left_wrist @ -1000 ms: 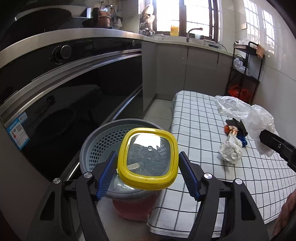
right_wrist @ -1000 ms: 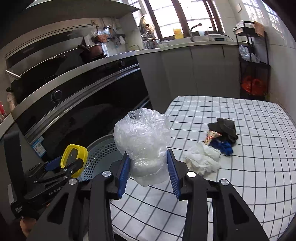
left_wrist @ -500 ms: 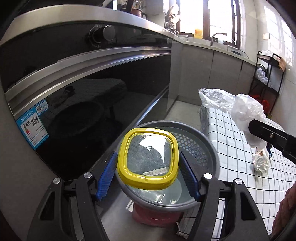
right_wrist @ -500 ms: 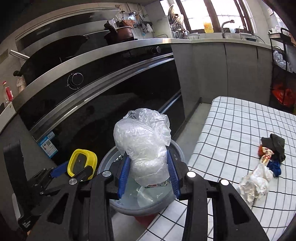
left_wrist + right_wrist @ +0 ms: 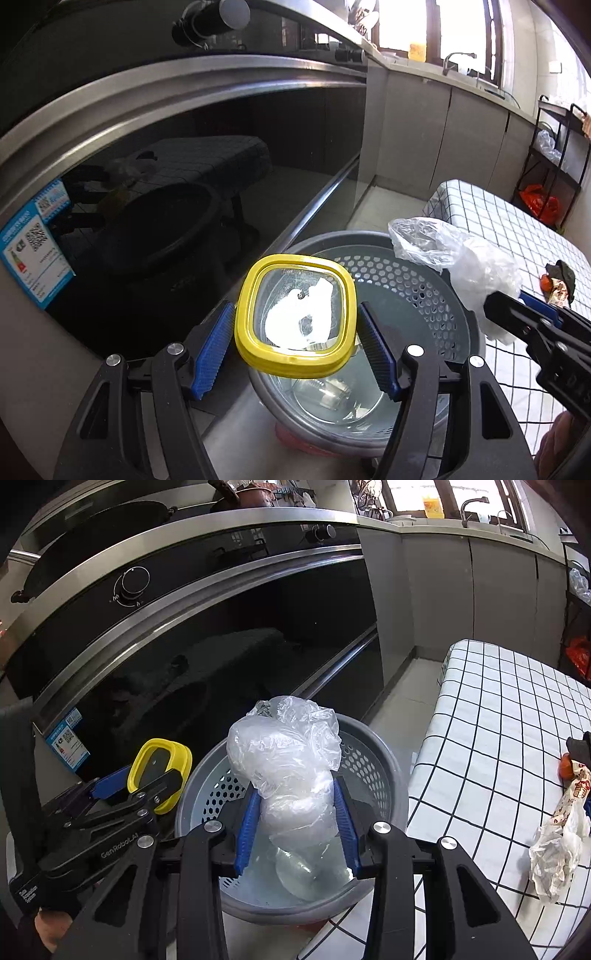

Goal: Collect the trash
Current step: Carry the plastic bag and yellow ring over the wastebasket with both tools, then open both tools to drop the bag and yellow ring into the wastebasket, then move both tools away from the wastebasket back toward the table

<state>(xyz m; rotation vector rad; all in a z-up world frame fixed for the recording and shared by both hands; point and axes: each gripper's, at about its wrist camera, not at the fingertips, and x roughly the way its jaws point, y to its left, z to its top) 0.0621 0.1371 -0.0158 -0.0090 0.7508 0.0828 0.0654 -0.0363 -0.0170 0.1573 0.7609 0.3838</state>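
My left gripper [image 5: 295, 343] is shut on a square clear lid with a yellow rim [image 5: 295, 314], held over the left rim of a grey perforated trash basket [image 5: 406, 280]. In the right wrist view the same yellow lid [image 5: 159, 771] hangs at the basket's left edge. My right gripper [image 5: 297, 821] is shut on a crumpled clear plastic bag [image 5: 284, 753], right above the basket [image 5: 369, 760]. Clear plastic pieces lie in the basket's bottom. From the left wrist view, the bag [image 5: 469, 266] hangs over the basket's right rim.
A black glass oven front [image 5: 221, 646] stands close behind the basket. At the right is a table with a white checked cloth [image 5: 498, 720] bearing a crumpled white wrapper [image 5: 557, 845] and dark and orange scraps [image 5: 576, 753]. A black rack [image 5: 554, 147] stands by the far wall.
Both grippers have swung left, away from the table, and lowered over the basket. The lid and the bag stay gripped, and the oven front looms closer.
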